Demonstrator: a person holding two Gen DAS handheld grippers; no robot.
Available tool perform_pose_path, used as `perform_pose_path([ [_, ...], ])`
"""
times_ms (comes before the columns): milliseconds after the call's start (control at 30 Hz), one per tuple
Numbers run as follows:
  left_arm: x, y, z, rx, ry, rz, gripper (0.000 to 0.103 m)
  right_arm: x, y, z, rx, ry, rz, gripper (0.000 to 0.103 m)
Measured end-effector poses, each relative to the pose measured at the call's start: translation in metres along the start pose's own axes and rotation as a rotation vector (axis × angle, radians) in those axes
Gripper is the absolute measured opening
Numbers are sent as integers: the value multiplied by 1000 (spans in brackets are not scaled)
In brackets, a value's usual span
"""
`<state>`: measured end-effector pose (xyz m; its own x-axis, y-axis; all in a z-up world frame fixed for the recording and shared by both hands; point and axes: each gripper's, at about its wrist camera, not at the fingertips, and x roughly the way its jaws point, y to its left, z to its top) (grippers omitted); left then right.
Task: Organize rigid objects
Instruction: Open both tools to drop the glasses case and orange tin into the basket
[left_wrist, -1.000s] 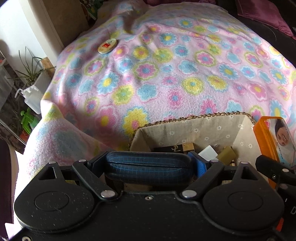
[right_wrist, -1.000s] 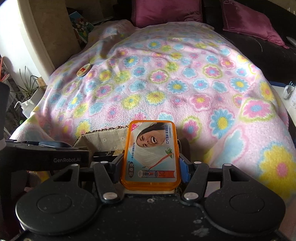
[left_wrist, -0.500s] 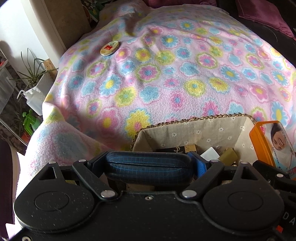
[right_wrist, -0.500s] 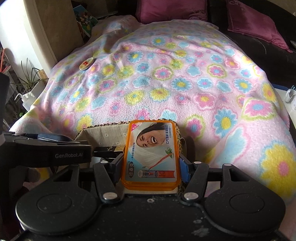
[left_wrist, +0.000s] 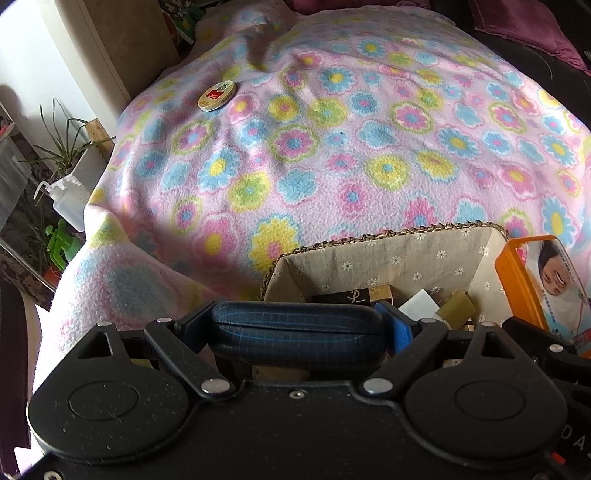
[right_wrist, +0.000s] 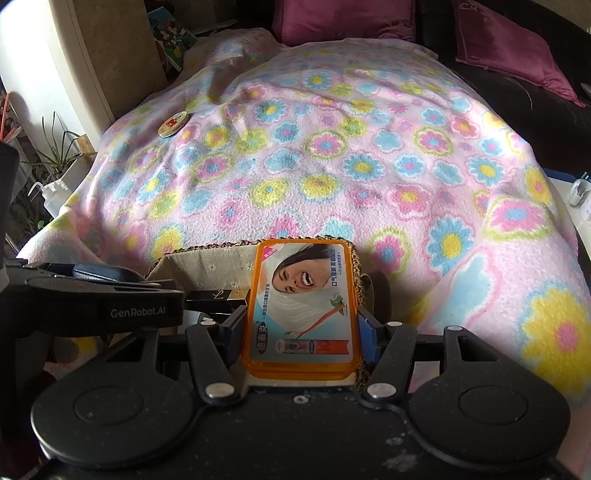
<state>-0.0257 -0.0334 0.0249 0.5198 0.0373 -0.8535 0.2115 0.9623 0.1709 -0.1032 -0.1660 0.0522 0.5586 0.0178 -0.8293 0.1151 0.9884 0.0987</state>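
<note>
a pink flowered blanket covers the bed, with magenta cushions at its far end. a potted plant and a white squeeze bottle stand beside it on the left.

Carried slightly left by the right gripper, nearer the fabric-lined basket: the orange tin. Brought over the basket's right wall, with the woven rim now peeking out along the tin's right edge in the right wrist view.
</note>
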Motion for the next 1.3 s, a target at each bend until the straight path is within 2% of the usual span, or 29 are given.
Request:
perform_pose_path([
  [800, 0, 0, 1, 5, 8, -13, 88, 0, 2, 0, -8, 8, -14, 60],
  [1067, -7, -8, -1, 52, -33, 3, 88, 0, 2, 0, -13, 6, -16, 60],
  [1300, -6, -7, 0, 45, -27, 5, 88, 1, 1, 0, -11, 7, -16, 60],
])
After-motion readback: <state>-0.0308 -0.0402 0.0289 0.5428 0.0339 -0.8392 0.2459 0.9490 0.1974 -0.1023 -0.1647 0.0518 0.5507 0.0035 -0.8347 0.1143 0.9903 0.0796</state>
